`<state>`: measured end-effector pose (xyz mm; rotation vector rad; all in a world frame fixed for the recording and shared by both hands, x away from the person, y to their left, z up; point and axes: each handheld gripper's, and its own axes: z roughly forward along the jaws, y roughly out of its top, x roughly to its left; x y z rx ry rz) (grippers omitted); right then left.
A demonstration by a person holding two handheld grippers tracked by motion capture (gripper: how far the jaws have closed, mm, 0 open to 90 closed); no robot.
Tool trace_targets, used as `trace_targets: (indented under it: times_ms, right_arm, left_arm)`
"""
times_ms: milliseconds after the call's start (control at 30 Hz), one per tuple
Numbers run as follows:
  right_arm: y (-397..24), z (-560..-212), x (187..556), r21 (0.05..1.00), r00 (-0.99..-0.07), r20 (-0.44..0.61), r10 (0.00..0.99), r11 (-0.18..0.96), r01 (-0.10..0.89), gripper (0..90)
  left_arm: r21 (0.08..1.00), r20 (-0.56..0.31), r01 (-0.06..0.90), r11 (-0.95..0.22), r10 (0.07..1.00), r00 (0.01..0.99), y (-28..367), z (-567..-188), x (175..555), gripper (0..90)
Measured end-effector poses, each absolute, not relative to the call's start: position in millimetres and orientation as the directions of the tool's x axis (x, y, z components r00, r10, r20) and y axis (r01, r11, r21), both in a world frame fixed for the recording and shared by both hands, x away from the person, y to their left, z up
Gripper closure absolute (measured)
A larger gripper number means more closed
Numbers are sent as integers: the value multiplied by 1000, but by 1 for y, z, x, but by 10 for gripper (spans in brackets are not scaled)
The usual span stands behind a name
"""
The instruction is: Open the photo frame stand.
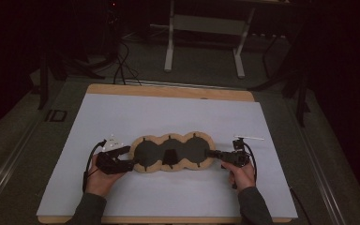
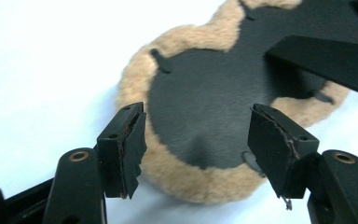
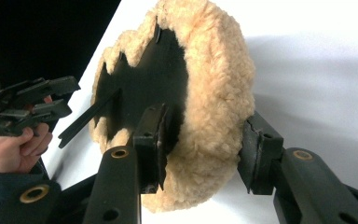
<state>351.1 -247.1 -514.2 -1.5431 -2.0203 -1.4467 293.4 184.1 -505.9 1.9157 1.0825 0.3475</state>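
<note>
Large white surface (image 1: 168, 117) on a wooden board, dark floor all around. In the middle, lying flat: a long fleece pad (image 1: 172, 151) of three joined round lobes, tan wool at the border, black backing upward, long axis running left to right across the person's front. On the middle lobe, a black flap (image 1: 170, 158), loose at one end as seen in the left gripper view. At the right end of the pad, the right gripper (image 3: 203, 151), jaws closed on the woolly rim of the last lobe: one jaw on the black face, the other against the fleece on the outer side, so probably a firm pinch of the thick edge. At the left end, the left gripper (image 2: 196, 140), jaws wide apart and holding nothing, the edge of the first lobe just in front and between them, not yet touched. Nearer to a new grasp, therefore, the left hand (image 1: 101, 178); only a short push along the long axis needed to take that rim, in my judgement. Plenty of free white surface behind and in front of the pad; a small white object (image 1: 112, 140) just behind the left gripper, and a thin white stick (image 1: 249, 138) behind the right one, both apart from the pad. Edges of the surface well away from both ends.
</note>
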Motion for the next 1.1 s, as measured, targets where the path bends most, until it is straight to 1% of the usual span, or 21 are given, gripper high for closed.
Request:
trace_targets:
  times_ms: [33,167,200,267,367,633,767,833,1100]
  right_arm:
    - [-247,-514,351,564,-428,662,615,-32,825,567]
    - [-246,-513,351,569,-435,653,620,-22,822,567]
    - [-246,-512,351,570,-438,650,621,-18,822,567]
    - [-246,-511,351,573,-443,644,624,-9,820,567]
    - [-246,-511,351,579,-449,640,623,-6,816,567]
    - [-246,-511,349,594,-471,622,626,15,804,566]
    - [-246,-510,349,601,-481,615,625,23,799,566]
    - [-247,-511,348,604,-486,612,624,28,797,566]
    - [-248,-511,345,633,-522,590,616,49,772,569]
  left_arm:
    - [804,-182,557,-209,805,564,188,-508,296,372]
    - [800,-197,569,-190,813,548,194,-512,299,361]
    - [794,-214,581,-178,813,541,197,-515,301,361]
    - [785,-243,599,-160,810,534,199,-519,303,341]
    - [782,-263,606,-143,807,529,199,-521,306,322]
    - [762,-272,627,-162,798,537,194,-528,311,306]
    - [755,-301,636,-156,780,548,194,-530,312,306]
    - [757,-311,635,-153,771,556,194,-529,312,339]
    - [746,-314,646,-159,772,552,191,-531,313,321]
